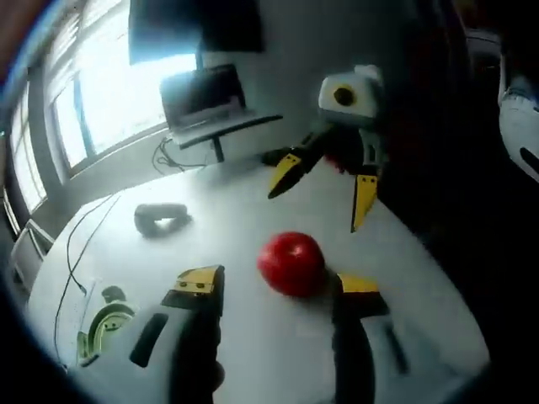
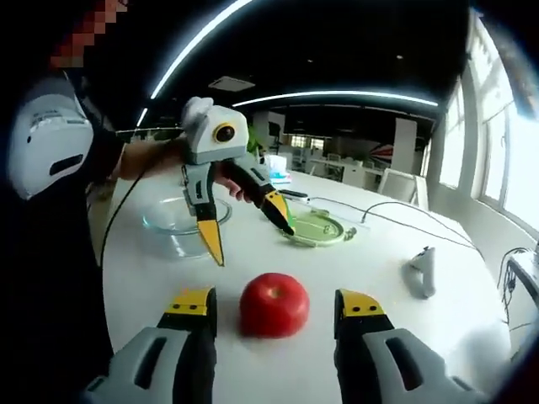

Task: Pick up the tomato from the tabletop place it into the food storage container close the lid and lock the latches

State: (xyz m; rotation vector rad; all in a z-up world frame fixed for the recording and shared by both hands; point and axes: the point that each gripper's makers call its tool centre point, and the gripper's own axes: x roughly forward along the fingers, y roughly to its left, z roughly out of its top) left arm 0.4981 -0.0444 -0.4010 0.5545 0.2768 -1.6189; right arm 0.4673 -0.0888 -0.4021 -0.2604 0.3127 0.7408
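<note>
Sitting on the white table, the tomato lies directly between the two spread jaws of the right gripper, so this gripper is the nearer one and, in my judgement, it only needs to close to take the fruit. Its jaws stand apart, one on each side of the tomato, and I cannot tell if they already touch the skin. The tomato is round, so it has no long axis to line up with.

In the left gripper view the tomato is ahead of the left gripper, closer to its right jaw than to the left one. These jaws are also apart and hold nothing.

Counting the things: one tomato, one clear container far behind on the table, one green-rimmed lid lying flat beside it, and two grippers. A grey handheld device lies apart to the side.
</note>
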